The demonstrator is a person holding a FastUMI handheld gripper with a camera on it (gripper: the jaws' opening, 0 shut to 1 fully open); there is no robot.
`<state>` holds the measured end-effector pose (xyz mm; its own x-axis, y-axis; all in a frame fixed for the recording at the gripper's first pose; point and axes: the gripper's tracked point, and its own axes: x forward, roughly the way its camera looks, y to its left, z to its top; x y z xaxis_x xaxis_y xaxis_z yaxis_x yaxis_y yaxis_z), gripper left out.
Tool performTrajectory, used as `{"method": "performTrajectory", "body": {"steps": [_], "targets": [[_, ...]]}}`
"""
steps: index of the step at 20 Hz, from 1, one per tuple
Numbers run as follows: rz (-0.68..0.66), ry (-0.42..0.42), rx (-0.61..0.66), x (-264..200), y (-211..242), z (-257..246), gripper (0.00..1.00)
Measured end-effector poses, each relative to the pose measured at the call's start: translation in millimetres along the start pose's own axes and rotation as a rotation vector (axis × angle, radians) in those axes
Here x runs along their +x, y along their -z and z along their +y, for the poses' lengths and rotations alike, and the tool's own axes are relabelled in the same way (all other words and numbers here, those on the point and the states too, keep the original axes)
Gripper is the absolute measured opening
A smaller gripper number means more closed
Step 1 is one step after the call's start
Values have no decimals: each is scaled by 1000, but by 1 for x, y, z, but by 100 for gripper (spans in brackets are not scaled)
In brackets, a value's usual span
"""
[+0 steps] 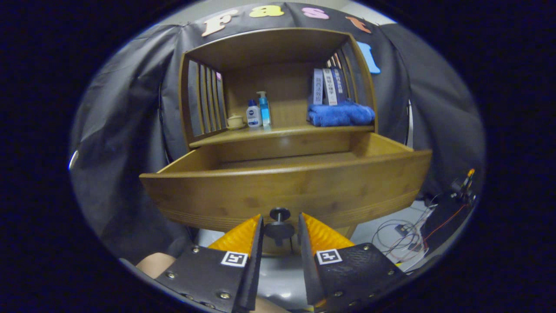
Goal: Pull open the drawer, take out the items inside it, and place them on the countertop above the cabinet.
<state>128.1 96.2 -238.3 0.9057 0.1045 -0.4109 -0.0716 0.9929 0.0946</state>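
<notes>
The wooden drawer (286, 182) stands pulled far out of the cabinet, its front panel just ahead of the fingers. Its black knob (279, 215) sits between my fingertips. My gripper (280, 221) straddles the knob, with a thin gap showing on each side, so the orange fingers (241, 234) do not press on it. The part of the drawer's inside that shows above the front panel is bare wood; the rest is hidden behind that panel. The countertop (282, 130) lies above and beyond the drawer.
On the countertop stand a small cup (235, 121), a white bottle (253, 114) and a blue pump bottle (264, 108) at the left, with a folded blue towel (341, 114) and upright books (329, 86) at the right. Slatted side walls and a roof enclose it. Cables (404, 234) lie on the floor to the right.
</notes>
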Motion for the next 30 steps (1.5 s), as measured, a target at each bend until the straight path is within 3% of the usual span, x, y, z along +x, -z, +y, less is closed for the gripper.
{"method": "performTrajectory", "body": {"steps": [3,8,14,16,21,24,26,30], "targets": [[-6,-44,-43,4,-54,7,43],[192,-113,-151,71,-80,18,44],[582,-158,-283,137,-16,17,51],[686,-133,-326,151,1,8,63],[869,-99,-353,158,39,1,63],[884,-92,-329,160,38,3,63],[888,-100,-256,166,50,2,46],[800,-154,-190,163,11,19,46]]}}
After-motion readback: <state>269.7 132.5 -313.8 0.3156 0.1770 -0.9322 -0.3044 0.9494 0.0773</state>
